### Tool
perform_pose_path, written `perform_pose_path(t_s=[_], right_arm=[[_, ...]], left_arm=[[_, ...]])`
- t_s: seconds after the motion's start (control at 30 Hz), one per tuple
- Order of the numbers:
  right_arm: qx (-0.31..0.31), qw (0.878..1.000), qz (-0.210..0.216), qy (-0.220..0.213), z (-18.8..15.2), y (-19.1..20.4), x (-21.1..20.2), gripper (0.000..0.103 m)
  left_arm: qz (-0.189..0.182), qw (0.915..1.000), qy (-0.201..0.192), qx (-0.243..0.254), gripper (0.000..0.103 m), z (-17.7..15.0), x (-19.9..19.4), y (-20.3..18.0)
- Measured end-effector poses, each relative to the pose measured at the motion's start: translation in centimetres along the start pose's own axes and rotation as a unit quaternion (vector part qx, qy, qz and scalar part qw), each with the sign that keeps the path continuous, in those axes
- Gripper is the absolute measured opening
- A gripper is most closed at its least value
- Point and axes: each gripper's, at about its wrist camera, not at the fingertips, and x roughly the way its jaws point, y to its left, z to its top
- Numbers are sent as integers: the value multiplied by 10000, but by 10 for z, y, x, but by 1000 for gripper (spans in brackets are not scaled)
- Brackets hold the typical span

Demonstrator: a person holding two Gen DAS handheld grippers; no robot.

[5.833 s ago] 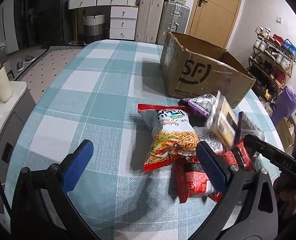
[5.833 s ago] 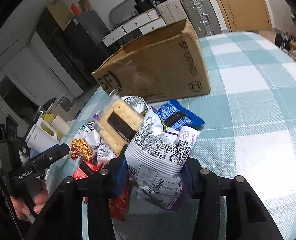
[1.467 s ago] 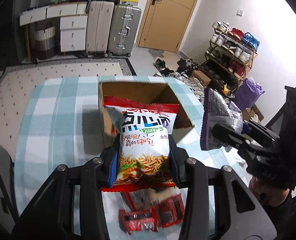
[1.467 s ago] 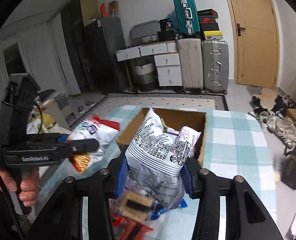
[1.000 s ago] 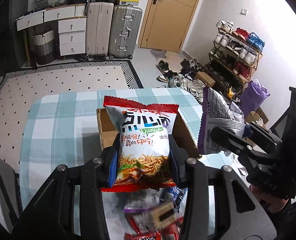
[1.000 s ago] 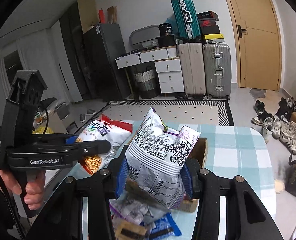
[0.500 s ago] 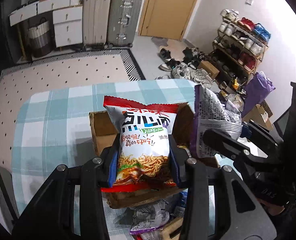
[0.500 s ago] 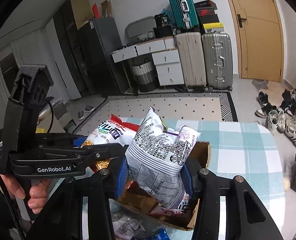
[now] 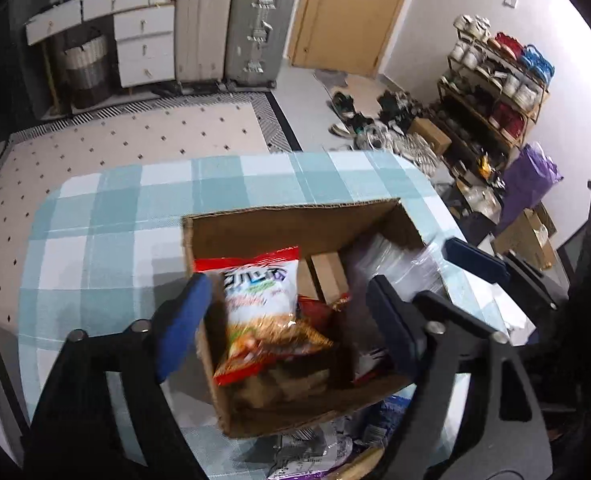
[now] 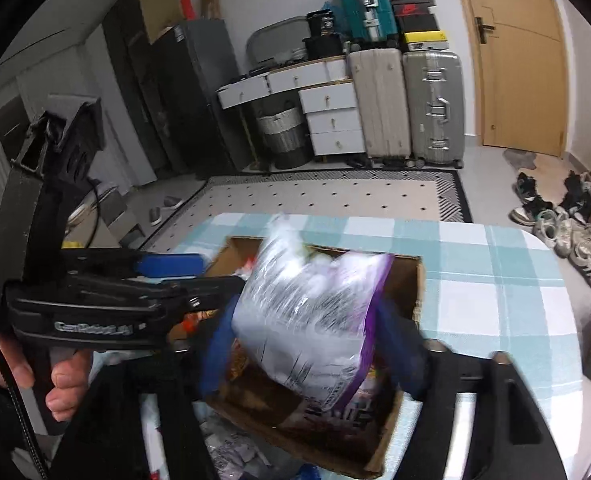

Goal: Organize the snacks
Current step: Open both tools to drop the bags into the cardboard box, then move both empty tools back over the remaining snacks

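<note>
Left wrist view: left gripper [image 9: 291,320] jaws opening above the cardboard box [image 9: 279,220] on the checked table [image 9: 107,240]; red noodle-snack bag [image 9: 261,300] between the pads, clear of them, lying in the box.

Right wrist view: right gripper [image 10: 315,354] jaws opening; blurred white-and-purple bag [image 10: 307,316] between them over the box, contact unclear.

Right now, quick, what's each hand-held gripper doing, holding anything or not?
Left hand-held gripper: jaws opening, red noodle snack bag dropping free into the cardboard box.
Right hand-held gripper: jaws opening, white-and-purple bag between them, blurred.
</note>
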Motion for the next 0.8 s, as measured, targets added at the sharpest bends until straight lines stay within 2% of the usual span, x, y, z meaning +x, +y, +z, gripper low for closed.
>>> perform_pose_path(t_s=[0.23, 0.33, 0.8], right_arm=[[69, 9998, -84, -148, -3, -2, -21, 73], [65, 9998, -76, -199, -3, 1, -30, 73], [-208, 9981, -34, -577, -18, 48, -94, 73]], left_arm=[[161, 9998, -78, 19, 80, -9, -15, -1], [408, 9990, -122, 130, 80, -15, -23, -4], [584, 9975, -382, -53, 84, -56, -93, -11]])
